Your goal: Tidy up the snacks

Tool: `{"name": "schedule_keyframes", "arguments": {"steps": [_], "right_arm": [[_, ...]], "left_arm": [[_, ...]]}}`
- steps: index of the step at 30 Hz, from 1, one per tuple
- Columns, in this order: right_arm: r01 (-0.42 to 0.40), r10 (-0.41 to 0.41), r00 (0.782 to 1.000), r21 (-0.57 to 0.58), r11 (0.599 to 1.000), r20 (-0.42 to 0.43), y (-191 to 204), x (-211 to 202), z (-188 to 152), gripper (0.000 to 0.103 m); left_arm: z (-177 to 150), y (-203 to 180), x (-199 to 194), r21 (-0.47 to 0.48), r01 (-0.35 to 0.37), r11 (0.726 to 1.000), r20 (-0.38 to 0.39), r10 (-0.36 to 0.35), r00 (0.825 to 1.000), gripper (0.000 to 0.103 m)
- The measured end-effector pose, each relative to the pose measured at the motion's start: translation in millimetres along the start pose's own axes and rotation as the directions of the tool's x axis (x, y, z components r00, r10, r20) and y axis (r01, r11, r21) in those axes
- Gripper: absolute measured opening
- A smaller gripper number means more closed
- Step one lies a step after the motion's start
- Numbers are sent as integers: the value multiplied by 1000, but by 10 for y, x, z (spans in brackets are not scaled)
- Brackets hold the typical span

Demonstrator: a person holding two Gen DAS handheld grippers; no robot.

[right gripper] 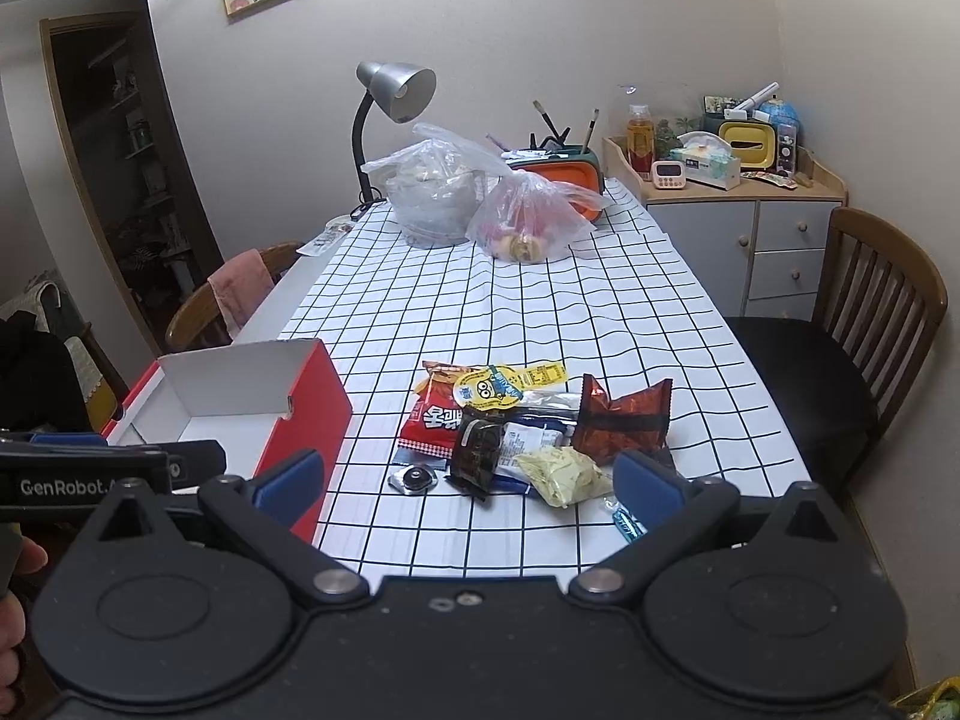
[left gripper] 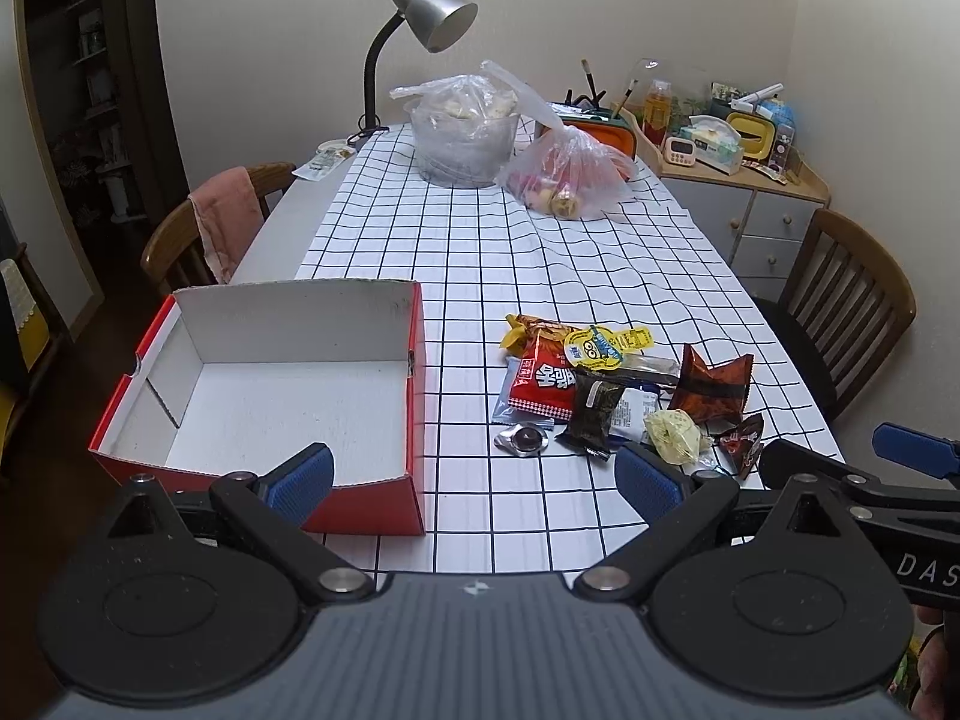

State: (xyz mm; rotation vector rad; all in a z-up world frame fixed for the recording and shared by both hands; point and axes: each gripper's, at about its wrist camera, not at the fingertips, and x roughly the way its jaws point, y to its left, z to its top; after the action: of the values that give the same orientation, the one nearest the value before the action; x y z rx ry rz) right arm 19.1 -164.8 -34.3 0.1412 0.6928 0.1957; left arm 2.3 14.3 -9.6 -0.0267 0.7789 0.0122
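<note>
Both your hand-held grippers, left (left gripper: 474,471) and right (right gripper: 468,477), spread wide, holding nothing.
Snacks (right gripper: 510,426) piled on counter (right gripper: 540,300) right of red box (left gripper: 270,384); only left view shows box floor; blue wrapper (right gripper: 627,521) half hidden.

"DAS" is showing in white letters on the right tongs (left gripper: 927,564) at the right edge of the left wrist view. "GenRobot." is showing on the left tongs (right gripper: 72,483) at the left edge of the right wrist view. Print on the snack wrappers is staying too small to read.
</note>
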Motion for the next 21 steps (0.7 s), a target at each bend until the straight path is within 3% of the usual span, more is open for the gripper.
{"name": "schedule_keyframes", "arguments": {"steps": [21], "right_arm": [[16, -16, 1000, -7, 1000, 4, 26, 34, 41, 103]], "left_arm": [[38, 9, 85, 17, 16, 1000, -8, -16, 1000, 101]]}}
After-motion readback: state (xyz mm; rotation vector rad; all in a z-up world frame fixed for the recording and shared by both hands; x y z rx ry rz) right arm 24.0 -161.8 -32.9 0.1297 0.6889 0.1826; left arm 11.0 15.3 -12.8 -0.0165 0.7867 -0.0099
